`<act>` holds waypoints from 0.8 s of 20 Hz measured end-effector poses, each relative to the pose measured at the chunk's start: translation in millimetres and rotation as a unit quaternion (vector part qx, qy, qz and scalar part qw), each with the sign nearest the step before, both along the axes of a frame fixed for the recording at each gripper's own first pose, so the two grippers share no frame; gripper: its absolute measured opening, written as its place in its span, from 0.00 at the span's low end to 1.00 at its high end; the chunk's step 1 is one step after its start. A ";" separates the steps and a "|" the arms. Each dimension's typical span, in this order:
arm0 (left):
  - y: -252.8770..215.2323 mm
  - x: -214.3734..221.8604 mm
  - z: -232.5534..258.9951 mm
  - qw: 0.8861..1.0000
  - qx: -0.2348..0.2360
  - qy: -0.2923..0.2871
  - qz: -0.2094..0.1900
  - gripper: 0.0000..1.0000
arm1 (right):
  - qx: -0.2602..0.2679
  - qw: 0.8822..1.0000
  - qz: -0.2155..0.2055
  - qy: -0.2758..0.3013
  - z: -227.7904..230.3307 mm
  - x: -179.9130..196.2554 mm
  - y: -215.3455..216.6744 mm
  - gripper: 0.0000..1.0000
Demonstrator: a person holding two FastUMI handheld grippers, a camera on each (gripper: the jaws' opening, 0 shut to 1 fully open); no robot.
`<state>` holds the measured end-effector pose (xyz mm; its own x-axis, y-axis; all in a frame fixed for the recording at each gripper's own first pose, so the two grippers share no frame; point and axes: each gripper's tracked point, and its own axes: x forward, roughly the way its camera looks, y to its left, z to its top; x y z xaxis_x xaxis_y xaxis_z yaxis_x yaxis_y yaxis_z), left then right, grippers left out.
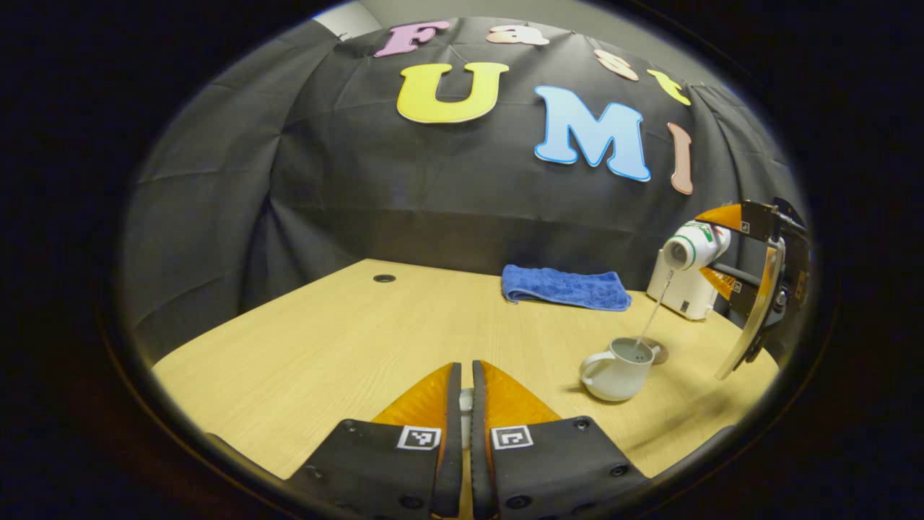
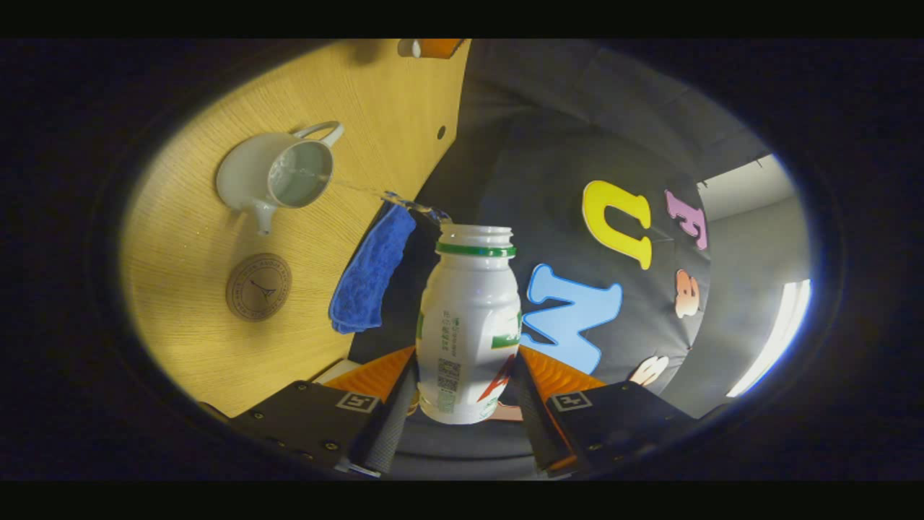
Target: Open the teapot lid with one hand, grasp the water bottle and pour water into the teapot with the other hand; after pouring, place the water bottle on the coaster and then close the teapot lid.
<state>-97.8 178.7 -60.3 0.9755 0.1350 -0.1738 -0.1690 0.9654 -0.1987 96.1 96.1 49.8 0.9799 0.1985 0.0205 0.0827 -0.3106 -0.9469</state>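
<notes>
The right hand-held gripper (image 2: pixel 465 393) clamps the bottle (image 2: pixel 469 325) between both fingers, tipped so a thin stream runs into the open teapot (image 2: pixel 278 173) on the surface (image 2: pixel 195 325). The left hand-held gripper (image 1: pixel 465 404) is nearly closed on a small pale object, mostly hidden, hard to identify. The right gripper view shows the coaster (image 2: pixel 258 287) just beside the teapot; in the left gripper view the teapot half hides it. A blue towel (image 1: pixel 564 287) lies near the wall.

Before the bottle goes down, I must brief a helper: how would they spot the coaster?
On the wooden table, look beside the white teapot. The coaster is the flat brown disc near its spout, unlike the soft blue towel.
</notes>
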 end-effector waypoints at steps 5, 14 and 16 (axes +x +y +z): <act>-0.4 1.0 -1.4 1.000 0.000 0.001 -0.002 0.12 | -0.010 1.000 0.001 -0.002 2.9 0.7 -0.3 0.71; -1.2 3.5 -5.6 1.000 -0.004 0.007 -0.006 0.08 | -0.028 1.000 0.007 -0.006 5.1 -0.9 0.2 0.71; -0.8 2.8 -5.5 1.000 -0.005 0.008 -0.007 0.12 | -0.032 0.999 0.008 -0.007 6.3 -0.6 0.7 0.71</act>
